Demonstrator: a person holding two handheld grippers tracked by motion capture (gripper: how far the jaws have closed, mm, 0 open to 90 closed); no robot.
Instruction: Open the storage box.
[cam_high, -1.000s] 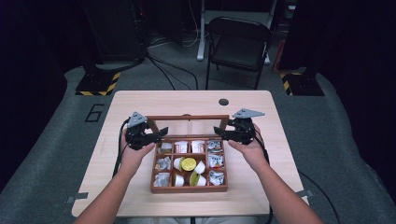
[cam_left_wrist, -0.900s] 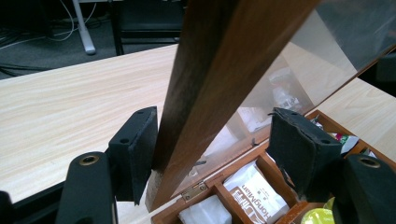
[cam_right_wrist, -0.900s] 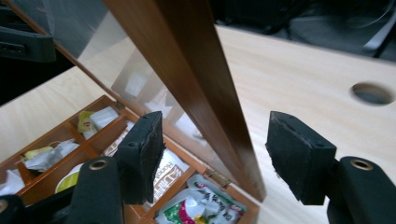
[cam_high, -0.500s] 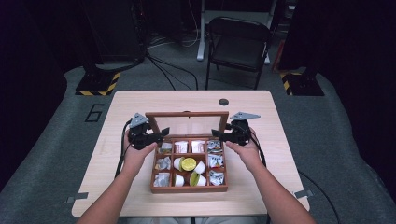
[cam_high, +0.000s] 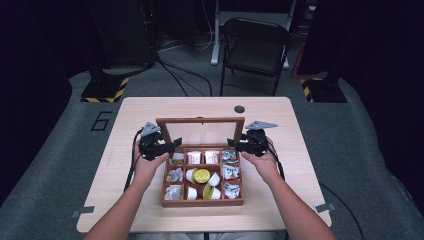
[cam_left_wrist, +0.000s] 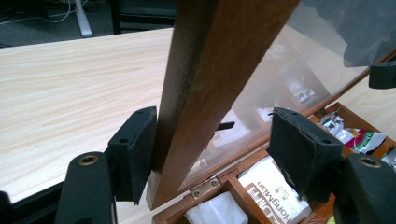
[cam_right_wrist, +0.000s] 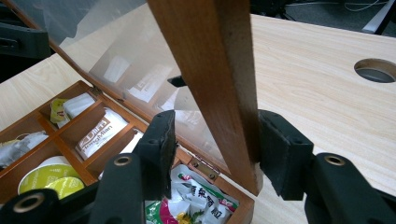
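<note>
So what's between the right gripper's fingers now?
In the right gripper view, the lid's wooden side rail stands between the right gripper's fingers. They have just been closing; the outer one touches the rail, the inner shows a gap.

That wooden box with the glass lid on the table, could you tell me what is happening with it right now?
A person holds a two-jaw gripper in each hand at the brown wooden compartment box, which is filled with tea packets and small cups. The glass-paned wooden lid stands open, roughly upright. The left gripper straddles the lid's left frame edge, one pad against the wood and the other apart from it. The right gripper straddles the right frame edge, its jaws having just been closing; one pad touches, while a gap shows at the other.
</note>
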